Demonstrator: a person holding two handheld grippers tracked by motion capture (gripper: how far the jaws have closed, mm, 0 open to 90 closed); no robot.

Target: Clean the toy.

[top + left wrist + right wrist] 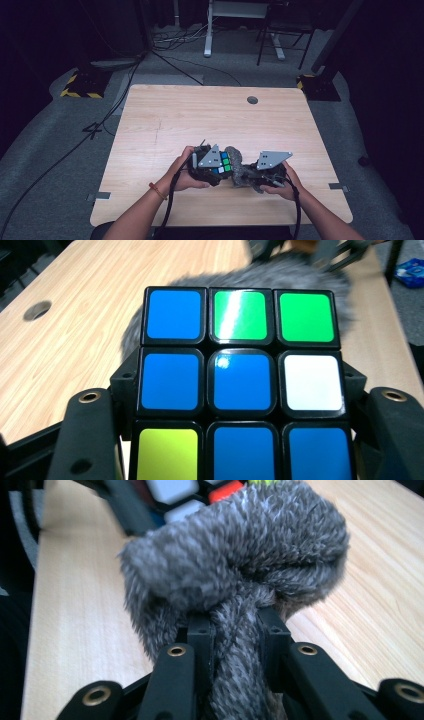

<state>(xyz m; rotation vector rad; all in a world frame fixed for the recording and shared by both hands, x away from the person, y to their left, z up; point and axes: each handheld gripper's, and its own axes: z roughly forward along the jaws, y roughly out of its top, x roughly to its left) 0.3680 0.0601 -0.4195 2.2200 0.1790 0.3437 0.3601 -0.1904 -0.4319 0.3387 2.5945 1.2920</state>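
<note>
A scrambled puzzle cube (240, 385) with blue, green, white and yellow stickers sits between the jaws of my left gripper (240, 405), which is shut on it; in the high view the cube (223, 162) is near the table's front centre. My right gripper (235, 630) is shut on a grey fuzzy cloth (235, 565), bunched between its jaws. That cloth (239, 167) presses against the cube's right side, and behind the cube its grey fur (280, 275) appears too. The right gripper (260, 176) is just right of the left gripper (220, 170).
The light wooden table (200, 115) has a round cable hole (252, 100) near its far edge. Beyond it stand a desk's legs (208, 30) and cables (170, 40) on grey floor. Yellow-black striped stand bases (80, 85) flank the table's far corners.
</note>
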